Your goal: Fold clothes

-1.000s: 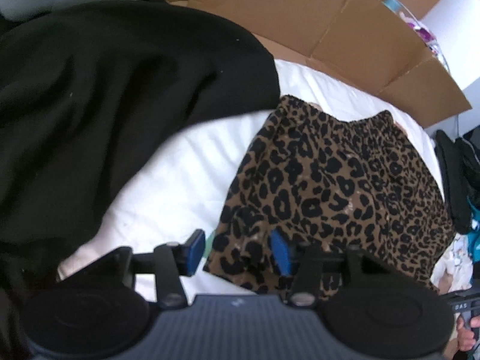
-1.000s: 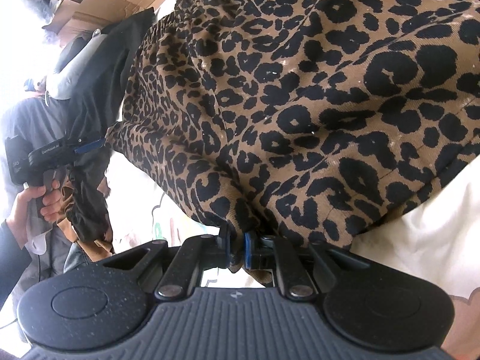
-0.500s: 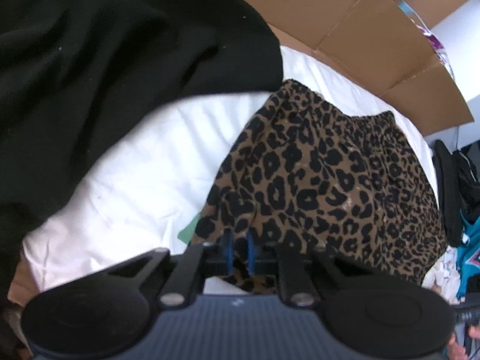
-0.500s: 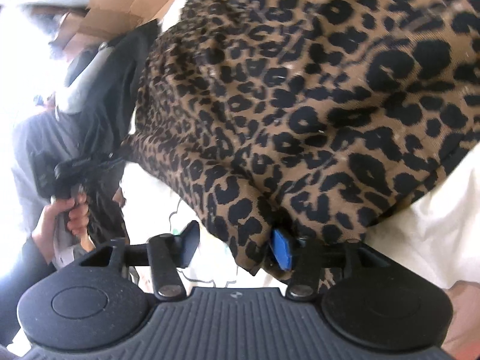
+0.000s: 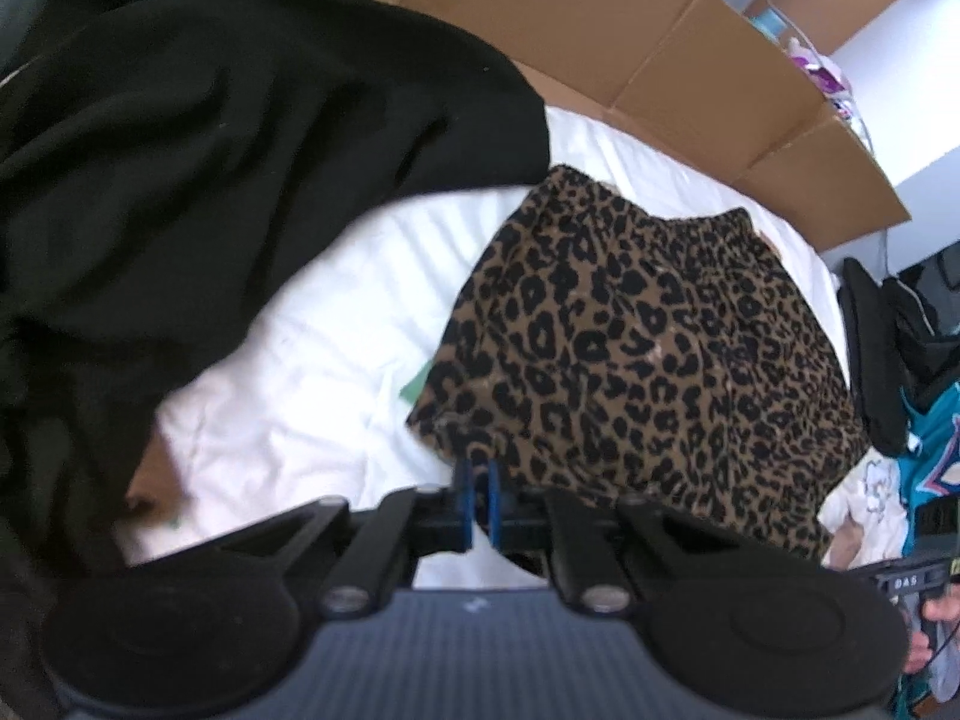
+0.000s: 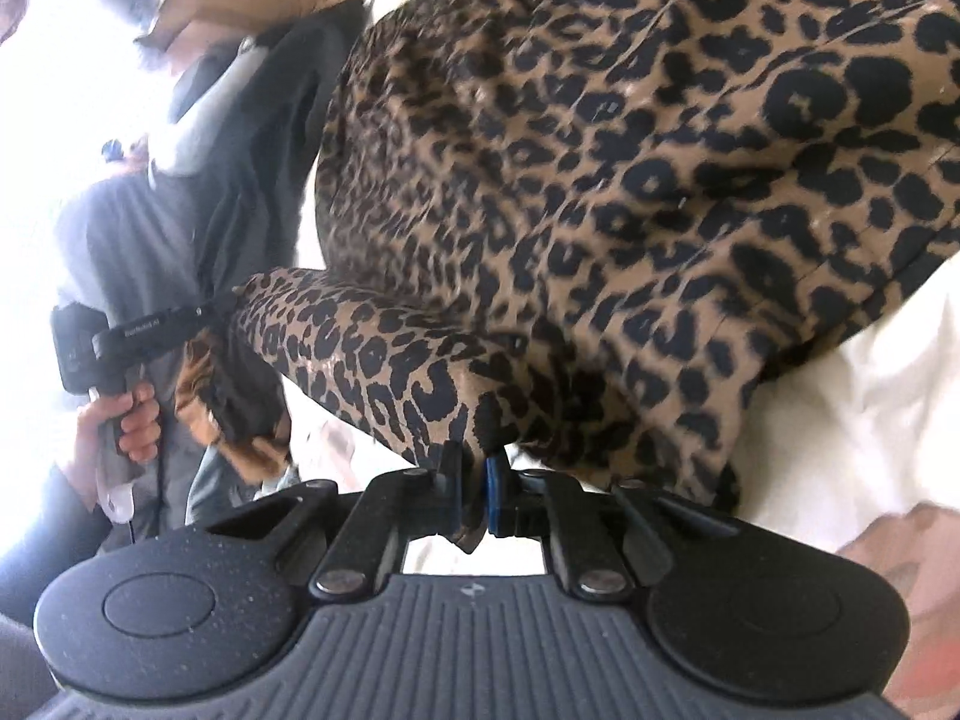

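Observation:
A leopard-print garment (image 5: 648, 348) lies on the white sheet (image 5: 336, 360), its elastic waistband at the far side. My left gripper (image 5: 477, 483) is shut on the garment's near left hem corner. In the right wrist view the same garment (image 6: 600, 180) fills the frame, and my right gripper (image 6: 474, 480) is shut on its near hem, with fabric pinched between the blue pads. The left gripper (image 6: 219, 309), held by a hand (image 6: 129, 420), shows there at the left. It holds its corner off the bed, so a band of hem stretches between the two grippers.
A large black garment (image 5: 210, 150) covers the left of the bed, right up to the leopard garment's far corner. Flattened cardboard (image 5: 660, 48) stands along the far edge. Dark clothes (image 5: 870, 348) and a teal garment (image 5: 936, 450) lie at the right.
My left gripper went from open to shut on the hem corner and lifted it. My right gripper opened, then shut again on the hem. The hem now hangs raised between them.

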### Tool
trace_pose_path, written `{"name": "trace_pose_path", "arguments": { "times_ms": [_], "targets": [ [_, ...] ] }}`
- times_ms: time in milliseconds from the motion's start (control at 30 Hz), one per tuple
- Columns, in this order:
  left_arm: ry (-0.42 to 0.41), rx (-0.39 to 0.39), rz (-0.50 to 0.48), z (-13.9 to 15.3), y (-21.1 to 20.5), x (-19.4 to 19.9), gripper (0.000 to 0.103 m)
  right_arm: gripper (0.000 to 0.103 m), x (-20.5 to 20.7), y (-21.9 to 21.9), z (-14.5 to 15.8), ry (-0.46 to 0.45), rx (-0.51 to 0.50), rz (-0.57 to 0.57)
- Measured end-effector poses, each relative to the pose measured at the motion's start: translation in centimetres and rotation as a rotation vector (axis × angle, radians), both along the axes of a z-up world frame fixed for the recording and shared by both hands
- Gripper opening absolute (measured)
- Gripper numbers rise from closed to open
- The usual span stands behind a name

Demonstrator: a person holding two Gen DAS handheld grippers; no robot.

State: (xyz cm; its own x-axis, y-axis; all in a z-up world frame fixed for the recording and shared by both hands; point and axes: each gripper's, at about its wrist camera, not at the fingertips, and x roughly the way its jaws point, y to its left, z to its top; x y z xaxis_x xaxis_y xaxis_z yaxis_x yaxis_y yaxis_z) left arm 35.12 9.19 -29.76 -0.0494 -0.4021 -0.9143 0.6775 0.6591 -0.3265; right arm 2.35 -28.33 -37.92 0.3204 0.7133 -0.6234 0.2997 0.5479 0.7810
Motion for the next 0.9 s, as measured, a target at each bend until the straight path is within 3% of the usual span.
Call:
{"name": "trace_pose_path", "arguments": {
  "times_ms": [233,467,533,600,667,833,900],
  "targets": [
    [-0.008,0.089,0.016,-0.1,2.7,-0.2,0.0,0.005,-0.6,2.9,-0.5,0.054,-0.036,0.11],
    [-0.008,0.13,0.014,-2.8,4.4,-0.4,0.003,0.005,-0.8,3.7,-1.9,0.088,-0.106,0.15],
    [-0.013,0.131,0.004,-3.8,4.5,-1.0,0.013,0.005,-0.7,3.9,-2.1,0.09,-0.13,0.155],
    [-0.015,0.131,-0.007,-4.8,4.5,-1.6,0.043,0.005,-0.7,4.2,-2.4,0.093,-0.153,0.159],
    [-0.017,0.129,-0.017,-6.0,4.4,-2.3,0.057,0.005,-0.7,4.1,-2.7,0.102,-0.162,0.153],
    [-0.008,0.17,-0.004,-9.1,4.2,-3.3,0.055,0.005,-0.7,4.0,-3.2,0.111,-0.173,0.152],
    [0.022,0.164,-0.013,-9.8,4.3,-3.6,0.04,0.005,-0.6,4.0,-3.3,0.126,-0.176,0.111]
  ]
}}
